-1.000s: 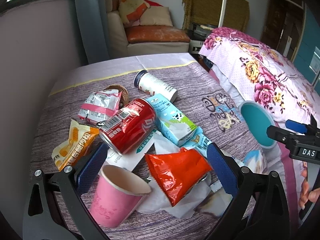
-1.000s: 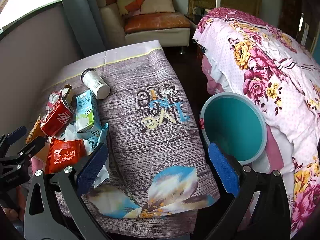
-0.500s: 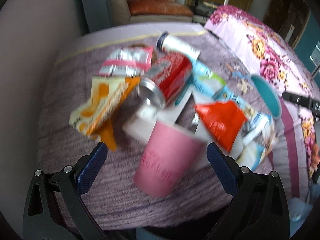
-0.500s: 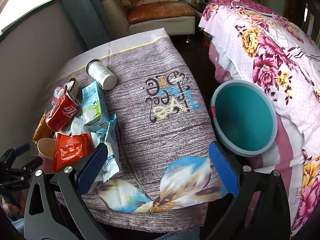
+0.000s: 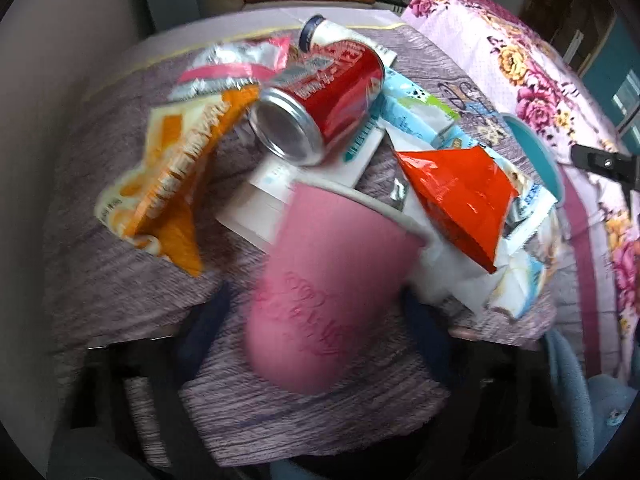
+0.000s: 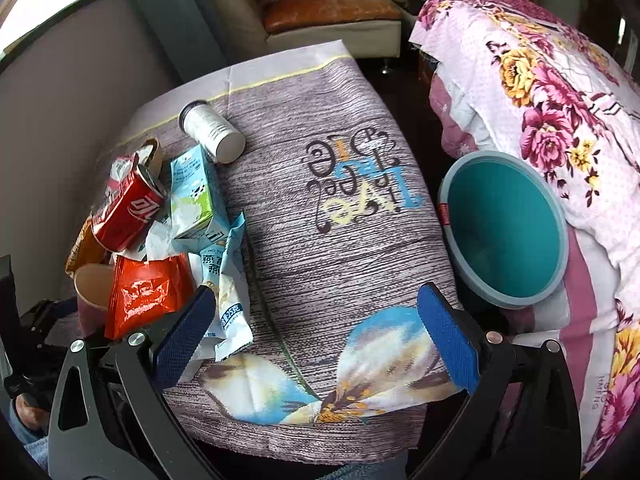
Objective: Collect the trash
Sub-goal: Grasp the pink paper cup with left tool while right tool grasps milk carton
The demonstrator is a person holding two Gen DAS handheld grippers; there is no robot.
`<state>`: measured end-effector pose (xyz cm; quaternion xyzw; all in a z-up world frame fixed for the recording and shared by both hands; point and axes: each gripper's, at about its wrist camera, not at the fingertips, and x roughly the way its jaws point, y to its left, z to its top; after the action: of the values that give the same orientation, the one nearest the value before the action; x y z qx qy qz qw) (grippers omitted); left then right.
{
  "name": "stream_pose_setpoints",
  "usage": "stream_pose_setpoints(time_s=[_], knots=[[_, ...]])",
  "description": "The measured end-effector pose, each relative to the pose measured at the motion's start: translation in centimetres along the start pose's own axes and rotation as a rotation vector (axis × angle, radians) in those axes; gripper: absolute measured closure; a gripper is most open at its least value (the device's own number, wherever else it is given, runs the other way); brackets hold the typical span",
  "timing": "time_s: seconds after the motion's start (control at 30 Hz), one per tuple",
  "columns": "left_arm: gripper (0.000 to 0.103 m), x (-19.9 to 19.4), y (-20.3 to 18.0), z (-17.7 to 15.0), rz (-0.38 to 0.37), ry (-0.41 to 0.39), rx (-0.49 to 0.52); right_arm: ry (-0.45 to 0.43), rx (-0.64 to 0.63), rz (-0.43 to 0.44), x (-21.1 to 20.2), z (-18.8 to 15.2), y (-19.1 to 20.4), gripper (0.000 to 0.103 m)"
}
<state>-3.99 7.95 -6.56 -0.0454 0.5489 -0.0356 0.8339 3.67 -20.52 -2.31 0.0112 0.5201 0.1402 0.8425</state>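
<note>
In the left wrist view, the pink paper cup point(image 5: 332, 292) stands between the fingers of the left gripper point(image 5: 320, 320), which is pitched steeply down over the near table edge. Its jaws are closing around the cup; blur hides whether the pads touch yet. Just beyond the cup lie the red can point(image 5: 320, 100) and the orange-red wrapper point(image 5: 456, 196).

In the right wrist view, the right gripper point(image 6: 316, 336) hangs wide open and empty, angled downward, with the teal bin point(image 6: 504, 236) ahead to its right, probably waiting.
</note>
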Motion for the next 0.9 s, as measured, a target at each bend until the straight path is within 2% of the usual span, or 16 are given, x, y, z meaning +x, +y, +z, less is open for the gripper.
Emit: stream_pose_setpoints(time_s=[0.1,0.3,0.43,0.6,0.73,0.9], knots=[[0.035,-0.8,0.3,-0.1,-0.014,-0.018,-0.033,0.015,-0.015,0.014,0.6,0.3,0.6,0.006],[0.035,-4.7,1.6,0.7,-0.041,-0.1,-0.09,0.062,-0.039,0.061,2.0,1.9,1.9,0.006],[0.035,-7.0,2.9,2.3,-0.038,-0.175,-0.132,0.061,-0.09,0.076,2.5,3.7,3.8,0.006],[0.035,-6.8,5.3,4.9,-0.019,-0.21,-0.195,0.093,-0.18,0.076,4.4,6.0,6.7,0.006],[0.035,-6.6,7.4,5.8,-0.026,-0.222,-0.257,0.146,-0.256,0.079,6.8,7.3,9.0,0.024],[0.035,-6.0,9.0,6.3,-0.02,-0.208,-0.284,0.226,-0.292,0.106,10.3,8.6,11.1,0.025]])
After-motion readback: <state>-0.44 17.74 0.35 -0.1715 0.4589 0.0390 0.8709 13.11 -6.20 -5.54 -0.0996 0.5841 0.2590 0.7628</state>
